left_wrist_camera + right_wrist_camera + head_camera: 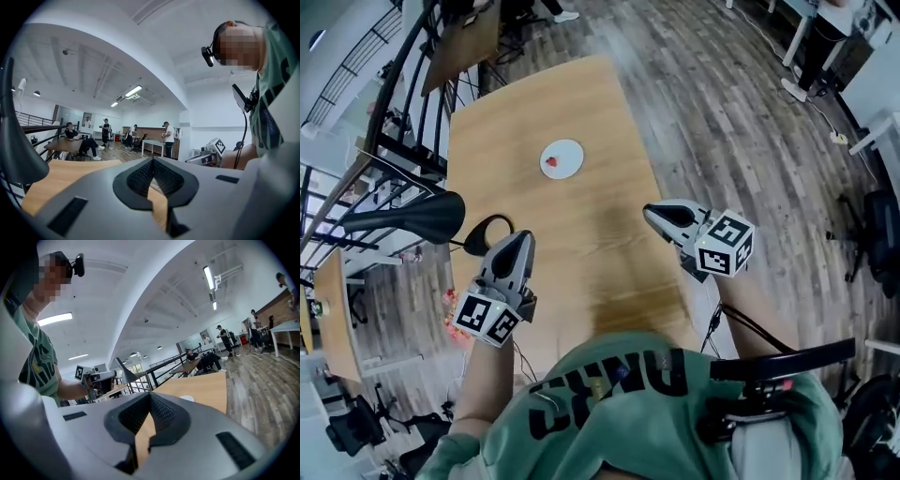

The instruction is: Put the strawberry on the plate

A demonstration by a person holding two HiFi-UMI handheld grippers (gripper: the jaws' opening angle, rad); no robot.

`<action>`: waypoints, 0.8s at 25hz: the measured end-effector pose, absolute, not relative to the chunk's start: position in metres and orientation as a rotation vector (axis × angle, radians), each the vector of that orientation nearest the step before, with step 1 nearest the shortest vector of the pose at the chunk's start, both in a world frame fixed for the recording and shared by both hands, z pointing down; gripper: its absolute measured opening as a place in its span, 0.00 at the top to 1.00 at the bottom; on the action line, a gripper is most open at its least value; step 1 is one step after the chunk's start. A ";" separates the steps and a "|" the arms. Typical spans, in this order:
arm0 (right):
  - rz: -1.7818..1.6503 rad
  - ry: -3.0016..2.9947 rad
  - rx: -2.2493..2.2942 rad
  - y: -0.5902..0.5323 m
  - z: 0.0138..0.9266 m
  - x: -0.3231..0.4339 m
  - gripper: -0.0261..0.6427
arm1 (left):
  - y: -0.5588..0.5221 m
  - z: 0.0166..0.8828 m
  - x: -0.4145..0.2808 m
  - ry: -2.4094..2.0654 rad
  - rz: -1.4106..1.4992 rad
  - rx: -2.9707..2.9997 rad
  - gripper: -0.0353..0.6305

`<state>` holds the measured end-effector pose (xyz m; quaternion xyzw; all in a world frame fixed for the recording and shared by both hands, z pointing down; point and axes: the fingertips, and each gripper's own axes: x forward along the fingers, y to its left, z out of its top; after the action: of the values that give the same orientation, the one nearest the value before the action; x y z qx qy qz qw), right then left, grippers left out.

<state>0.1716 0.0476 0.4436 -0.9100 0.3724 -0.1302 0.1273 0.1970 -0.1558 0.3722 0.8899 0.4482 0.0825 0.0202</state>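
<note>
small red strawberry [550,161] on round white plate [571,150], upper centre of wooden tabletop [581,253] | my left fingers [522,244] closed, empty | my right fingers [660,215] closed, empty

Matt wooden table [572,225], smooth white plate [571,154], perhaps ceramic, wood-plank floor [722,94]

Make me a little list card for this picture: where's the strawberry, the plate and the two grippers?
strawberry: red, lying on the plate
plate: white, round, on the far part of the table
table: wooden, light brown
left gripper: shut, holding nothing, near the person, apart from the plate
right gripper: shut, holding nothing, over the table's near right side
job: looks done, the strawberry is on the plate
</note>
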 end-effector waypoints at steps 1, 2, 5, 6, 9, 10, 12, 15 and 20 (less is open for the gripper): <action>-0.386 1.100 -2.636 0.046 0.442 0.164 0.95 | -0.157 0.369 0.186 1.371 0.257 2.761 0.94; -0.389 1.117 -2.624 0.045 0.439 0.156 0.95 | -0.159 0.366 0.175 1.353 0.261 2.762 0.94; -0.381 1.167 -2.597 0.041 0.432 0.132 0.95 | -0.163 0.365 0.138 1.310 0.272 2.769 0.94; -0.377 1.185 -2.596 0.039 0.429 0.126 0.95 | -0.165 0.365 0.125 1.298 0.272 2.771 0.94; -0.369 1.241 -2.606 0.022 0.414 0.115 0.95 | -0.181 0.366 0.096 1.267 0.266 2.769 0.94; -0.364 1.255 -2.610 0.013 0.406 0.114 0.95 | -0.191 0.364 0.091 1.260 0.258 2.773 0.94; -0.351 1.281 -2.617 -0.008 0.392 0.110 0.95 | -0.212 0.355 0.084 1.250 0.227 2.787 0.94; -0.340 1.299 -2.649 -0.038 0.373 0.097 0.95 | -0.243 0.335 0.075 1.259 0.154 2.789 0.94; -0.303 1.292 -2.689 -0.109 0.354 0.055 0.95 | -0.311 0.317 0.032 1.329 0.064 2.783 0.94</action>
<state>0.0546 -0.1085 0.3545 -0.8944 0.4298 -0.1007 0.0713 0.0319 -0.3114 0.3169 0.9018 0.4308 0.0207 0.0283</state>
